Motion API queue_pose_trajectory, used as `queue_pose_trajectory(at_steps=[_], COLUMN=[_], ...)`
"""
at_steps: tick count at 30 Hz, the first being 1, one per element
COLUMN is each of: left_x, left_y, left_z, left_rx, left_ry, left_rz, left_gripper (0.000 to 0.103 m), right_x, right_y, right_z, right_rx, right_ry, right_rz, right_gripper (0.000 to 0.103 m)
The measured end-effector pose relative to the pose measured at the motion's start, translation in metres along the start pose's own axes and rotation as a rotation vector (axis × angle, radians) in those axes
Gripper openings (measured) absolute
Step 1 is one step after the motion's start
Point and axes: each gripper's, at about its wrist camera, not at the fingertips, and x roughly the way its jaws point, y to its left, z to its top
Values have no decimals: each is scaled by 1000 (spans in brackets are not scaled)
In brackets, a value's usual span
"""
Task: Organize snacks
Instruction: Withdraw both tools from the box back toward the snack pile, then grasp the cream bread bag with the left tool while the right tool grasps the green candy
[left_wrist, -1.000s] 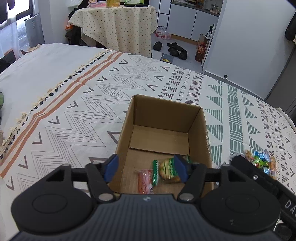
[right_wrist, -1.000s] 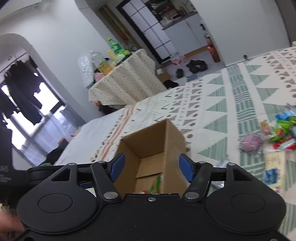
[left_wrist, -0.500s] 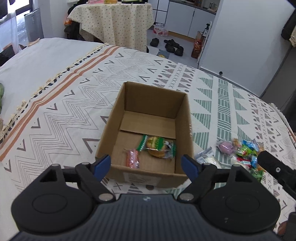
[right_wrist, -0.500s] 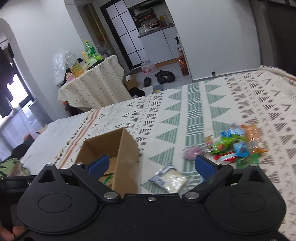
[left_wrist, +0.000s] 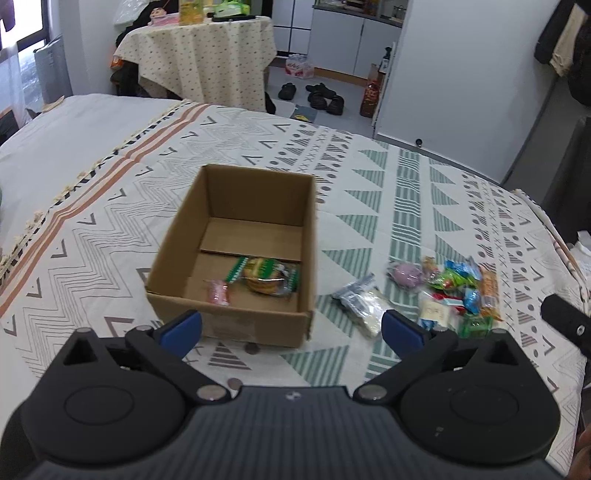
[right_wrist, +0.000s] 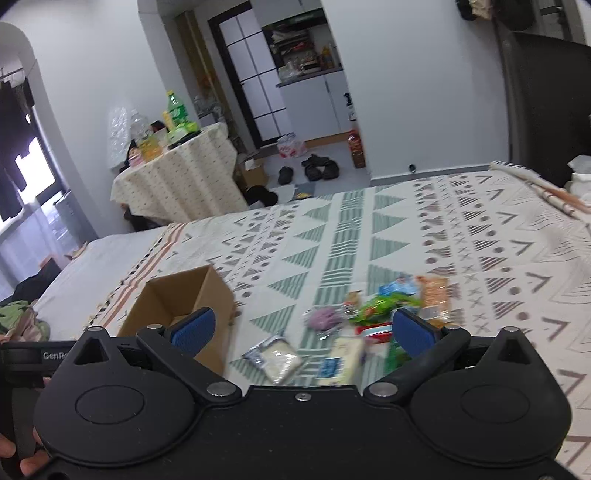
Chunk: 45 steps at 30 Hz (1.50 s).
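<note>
Both grippers empty: left gripper (left_wrist: 291, 328) jaws opening before the cardboard box (left_wrist: 236, 254), right gripper (right_wrist: 301, 328) jaws spread wide, nearer the loose snacks (right_wrist: 373, 314) on the bed just beyond it

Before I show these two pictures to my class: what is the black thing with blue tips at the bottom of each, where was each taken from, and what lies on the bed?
Each black device is a hand-held gripper with a camera looking along its two blue-tipped fingers. One picture comes from the left gripper, whose jaws are opening with nothing between them; the other from the right gripper, open and empty. On the patterned bedspread stands a cardboard box holding a green-wrapped snack and a small pink one. A loose pile of snacks lies beside it.
</note>
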Motion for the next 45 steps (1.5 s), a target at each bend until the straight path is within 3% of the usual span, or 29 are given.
queue_pose_trajectory(at_steps=[21, 36, 45], left_x=[3, 39, 71], left_y=[-80, -117, -126], left_z=[-23, -41, -47], left_rx=[56, 57, -2], left_ry=[21, 72, 116], left_rz=[-56, -104, -131], left_gripper=[103, 102, 94], right_x=[-18, -5, 10], right_y=[-86, -125, -142], right_z=[-4, -17, -23], right_rx=[175, 282, 347], right_ry=[17, 81, 123], right_rz=[-19, -55, -59], right_gripper=[103, 103, 99])
